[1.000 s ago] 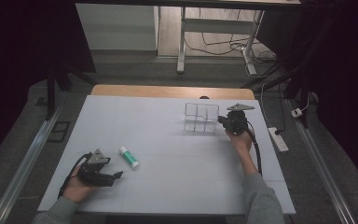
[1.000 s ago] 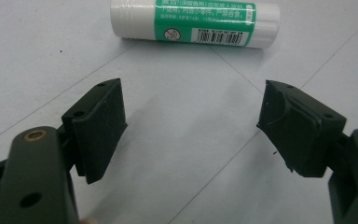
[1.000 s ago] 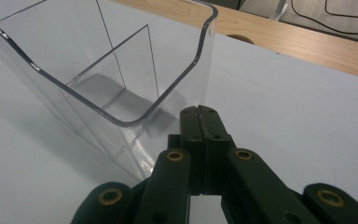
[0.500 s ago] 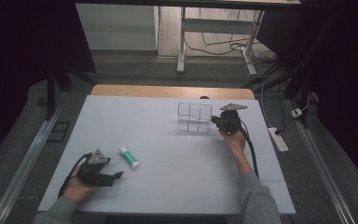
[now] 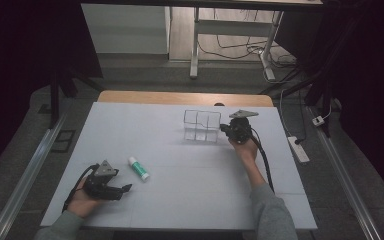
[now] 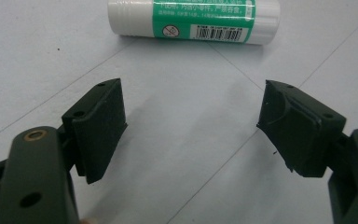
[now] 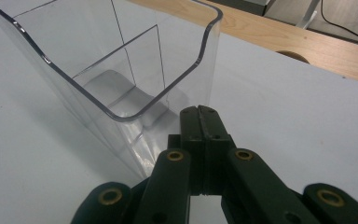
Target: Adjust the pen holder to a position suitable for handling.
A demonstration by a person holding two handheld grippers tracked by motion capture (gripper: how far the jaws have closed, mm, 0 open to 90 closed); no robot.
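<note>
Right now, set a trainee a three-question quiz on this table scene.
1. True or false: the left gripper has its jaws open, with nothing between them.
2. What lies just ahead of the left gripper? A) a glue stick B) a pair of scissors C) a cup
3. In what state are the right gripper jaws, and what clear thing are they up against?

Key
1. True: the jaws stand wide apart over bare table.
2. A: a white stick with a green label, lying on its side.
3. Shut, with their tips against an outer wall of the clear divided container; nothing shows between the pads.
</note>
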